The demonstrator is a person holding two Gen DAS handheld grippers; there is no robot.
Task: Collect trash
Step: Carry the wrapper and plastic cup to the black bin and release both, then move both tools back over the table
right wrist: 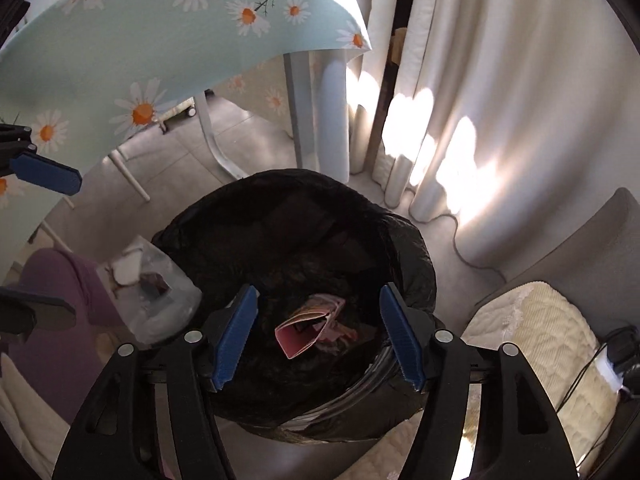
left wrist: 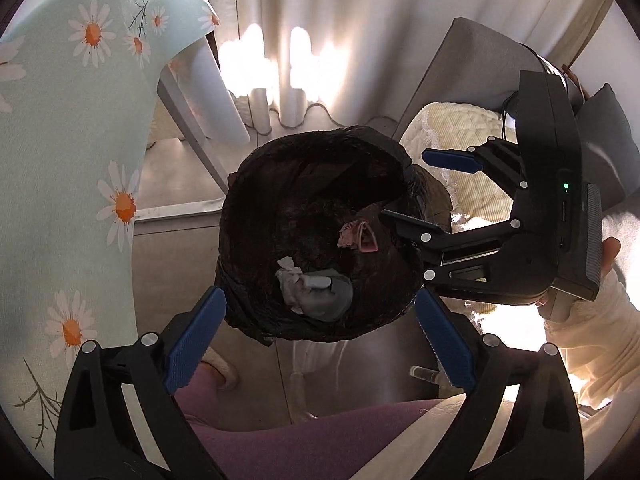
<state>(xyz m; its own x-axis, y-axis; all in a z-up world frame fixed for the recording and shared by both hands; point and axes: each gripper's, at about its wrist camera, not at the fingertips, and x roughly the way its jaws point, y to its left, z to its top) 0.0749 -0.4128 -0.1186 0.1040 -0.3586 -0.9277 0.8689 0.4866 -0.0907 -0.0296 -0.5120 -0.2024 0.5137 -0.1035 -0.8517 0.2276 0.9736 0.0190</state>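
Trash in the round bin lined with a black plastic bag (left wrist: 316,236), on the floor right of the daisy-print tabletop (left wrist: 60,140): crumpled grey-white tissue (left wrist: 312,290) and a folded pink paper carton (right wrist: 310,330), both judged light and crushable. Liner film looks thin and slippery, so grip the gathered rim. Left tongs (left wrist: 320,344) and right tongs (right wrist: 318,336) stand wide open, holding nothing.

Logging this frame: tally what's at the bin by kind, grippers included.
Black-lined bin: 1
Pink carton: 1
Grey-white bundle: 1
Grippers: 2, the left gripper and the right gripper, both open and empty
Total: 5
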